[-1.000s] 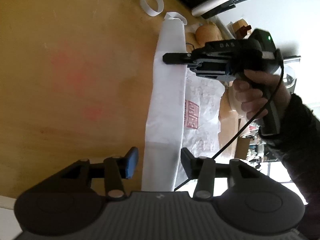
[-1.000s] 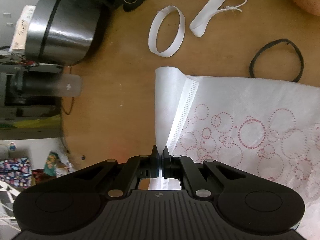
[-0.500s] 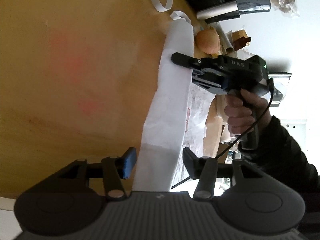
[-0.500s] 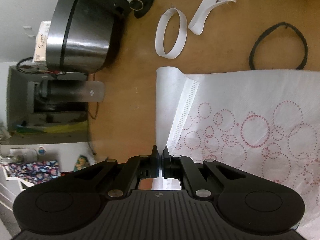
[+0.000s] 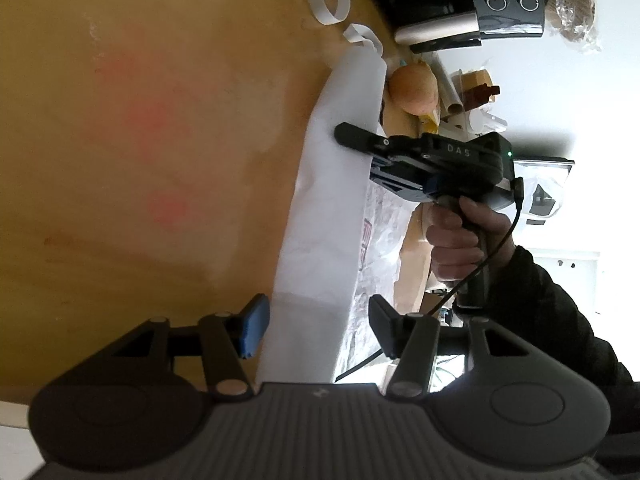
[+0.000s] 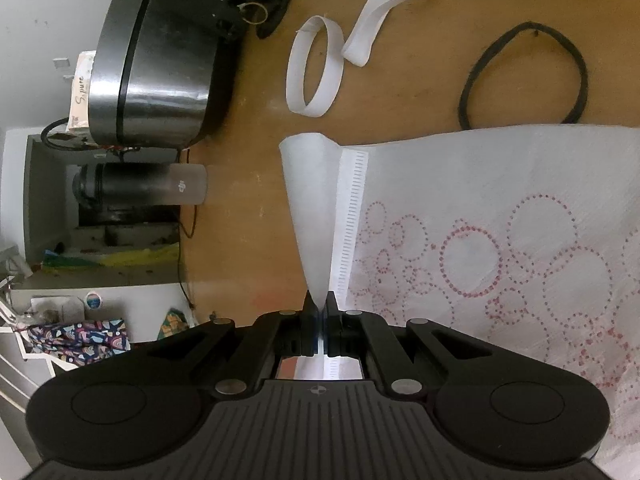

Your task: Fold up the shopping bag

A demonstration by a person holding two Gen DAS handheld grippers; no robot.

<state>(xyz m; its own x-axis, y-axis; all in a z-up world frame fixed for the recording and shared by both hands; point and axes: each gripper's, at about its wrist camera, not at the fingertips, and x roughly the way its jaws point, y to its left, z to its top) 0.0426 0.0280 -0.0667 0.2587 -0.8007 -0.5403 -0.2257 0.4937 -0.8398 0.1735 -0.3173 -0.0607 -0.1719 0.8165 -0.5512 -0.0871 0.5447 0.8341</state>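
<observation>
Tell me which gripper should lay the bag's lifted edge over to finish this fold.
Right. The right gripper is shut on the raised edge of the shopping bag and can likely carry it across. The left gripper stands open around the folded strip, pads not pressing it.

A wooden table (image 6: 248, 216) is filling most of both views. A white wall (image 5: 560, 92) is glowing bright behind it. Below the table edge, grey shelves (image 6: 48, 184) are sitting in dim light.
</observation>
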